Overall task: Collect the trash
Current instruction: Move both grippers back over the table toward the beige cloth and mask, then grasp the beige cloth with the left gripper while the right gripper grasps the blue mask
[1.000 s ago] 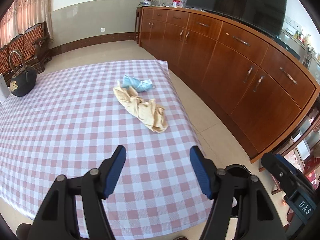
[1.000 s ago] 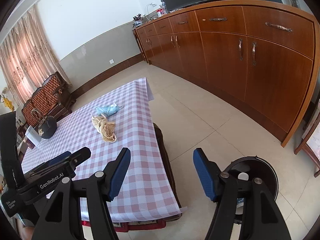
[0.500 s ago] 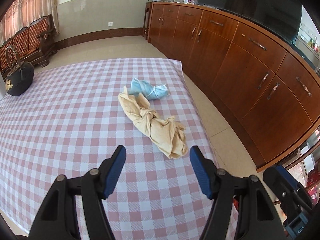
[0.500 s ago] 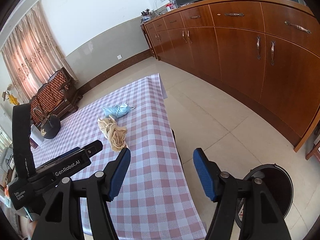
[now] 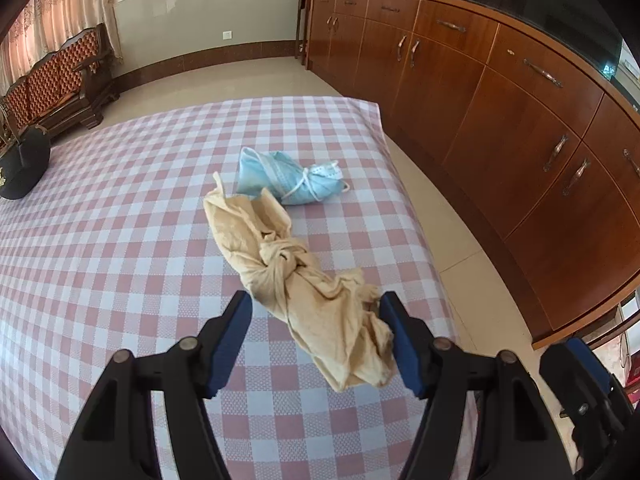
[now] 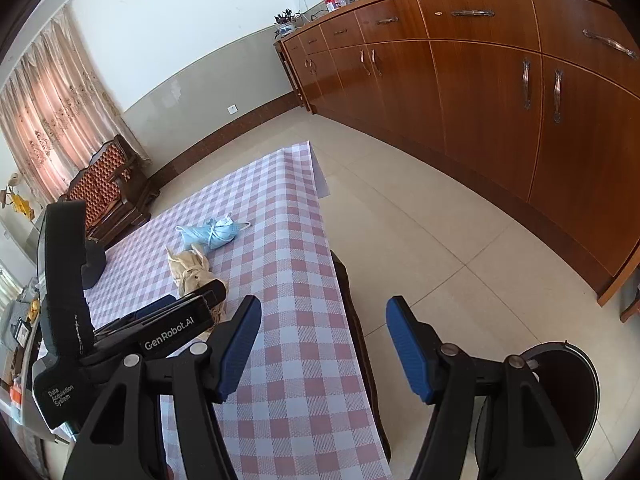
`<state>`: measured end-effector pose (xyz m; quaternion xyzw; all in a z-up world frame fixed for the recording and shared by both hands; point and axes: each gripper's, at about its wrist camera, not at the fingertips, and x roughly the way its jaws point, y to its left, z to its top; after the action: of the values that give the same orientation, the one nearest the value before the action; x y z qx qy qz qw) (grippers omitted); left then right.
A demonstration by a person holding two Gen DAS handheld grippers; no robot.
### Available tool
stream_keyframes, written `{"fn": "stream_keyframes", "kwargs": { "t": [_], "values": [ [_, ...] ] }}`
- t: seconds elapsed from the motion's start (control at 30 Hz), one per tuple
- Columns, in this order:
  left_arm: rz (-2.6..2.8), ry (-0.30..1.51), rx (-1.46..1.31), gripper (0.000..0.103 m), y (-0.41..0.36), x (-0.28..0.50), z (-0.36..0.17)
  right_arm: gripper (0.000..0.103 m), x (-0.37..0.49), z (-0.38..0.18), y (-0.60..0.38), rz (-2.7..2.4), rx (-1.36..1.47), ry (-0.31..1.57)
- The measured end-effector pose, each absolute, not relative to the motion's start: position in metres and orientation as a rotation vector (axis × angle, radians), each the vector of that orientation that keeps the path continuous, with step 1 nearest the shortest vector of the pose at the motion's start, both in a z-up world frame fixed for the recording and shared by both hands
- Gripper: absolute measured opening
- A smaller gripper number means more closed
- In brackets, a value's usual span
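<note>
Both claws are held apart and nothing is clamped: the left gripper [image 5: 316,340] is set around the near end of the knotted beige rag [image 5: 296,276], the right gripper [image 6: 324,344] over the table's right edge. No trash is collected yet; the blue mask [image 5: 280,180] lies just beyond the rag, and the bin [image 6: 568,392] is seen on the floor, near right.

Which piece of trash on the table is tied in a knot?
The tan crumpled cloth, lying between the left gripper's open fingers. It has a knot in its middle. The blue face mask behind it is only scrunched up.
</note>
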<state>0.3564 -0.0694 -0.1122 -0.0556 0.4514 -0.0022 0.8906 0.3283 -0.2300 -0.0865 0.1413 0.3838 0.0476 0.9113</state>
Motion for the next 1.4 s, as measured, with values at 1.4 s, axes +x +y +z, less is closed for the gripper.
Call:
{"fn": "stream_keyframes", "kwargs": {
  "t": [1.4],
  "values": [
    [0.096, 0.894, -0.250, 0.068, 0.070, 0.402, -0.122, 0.067, 0.491, -0.123, -0.099, 0.332, 0.183, 0.861]
  ]
}}
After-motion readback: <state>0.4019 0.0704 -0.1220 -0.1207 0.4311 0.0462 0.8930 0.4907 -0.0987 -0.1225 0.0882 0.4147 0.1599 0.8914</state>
